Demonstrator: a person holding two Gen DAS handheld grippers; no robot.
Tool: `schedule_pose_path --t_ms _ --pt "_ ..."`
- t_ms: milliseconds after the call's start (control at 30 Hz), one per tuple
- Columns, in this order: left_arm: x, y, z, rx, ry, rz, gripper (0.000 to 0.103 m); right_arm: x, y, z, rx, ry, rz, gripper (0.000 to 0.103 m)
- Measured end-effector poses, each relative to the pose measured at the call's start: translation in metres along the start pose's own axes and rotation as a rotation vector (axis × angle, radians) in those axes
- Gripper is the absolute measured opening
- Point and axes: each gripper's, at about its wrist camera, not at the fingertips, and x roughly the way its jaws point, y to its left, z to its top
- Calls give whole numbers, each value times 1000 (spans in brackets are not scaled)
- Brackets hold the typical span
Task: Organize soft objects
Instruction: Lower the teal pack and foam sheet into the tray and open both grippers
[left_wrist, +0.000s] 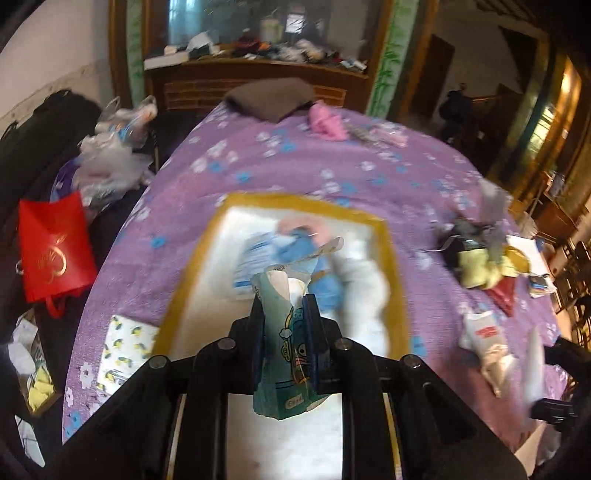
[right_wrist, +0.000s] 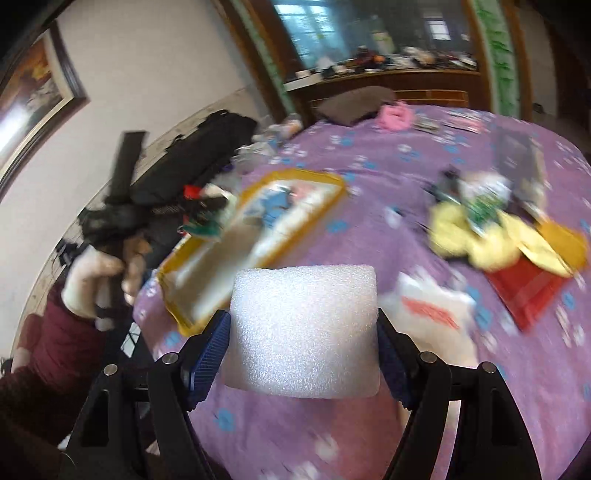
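L gripper (left_wrist: 284, 306) is clamped on a teal cartoon-print pouch (left_wrist: 282, 354), held above the yellow-rimmed tray (left_wrist: 391, 266) on the purple bed (left_wrist: 295, 166). R gripper (right_wrist: 303, 332) is clamped on 1 white foam block (right_wrist: 303, 332) above the bed, tray to its left.

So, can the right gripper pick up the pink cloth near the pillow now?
Probably not: the right gripper is already shut on a white foam block, and the pink cloth lies at the bed's far end.

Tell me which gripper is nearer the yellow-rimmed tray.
Left. The left gripper hangs over the tray; the right gripper is off beside the tray's edge.
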Motion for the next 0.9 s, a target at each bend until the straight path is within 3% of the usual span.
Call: schedule_pose_path --t_ms 133,300,467,533,667,700,800,900 --pt "25 24 0 -34 16 28 16 39 28 33 -54 33 42 74" --pt "47 45 -2 -76 49 7 19 94 64 58 -143 90 30 75" --pt "48 54 -3 -103 38 -14 36 140 90 70 -193 127 8 76" --pt "43 61 -4 -134 28 -52 37 152 94 73 -196 112 -3 77" --pt "24 72 -7 -183 -44 -75 39 170 89 74 -175 104 7 93" --pt "22 73 -9 -194 -65 -78 43 176 86 75 -164 104 11 96" --pt "18 77 -14 -238 -150 -22 72 187 82 77 -135 106 12 99" --pt "27 81 -18 -297 -117 29 73 180 67 82 -82 76 7 99"
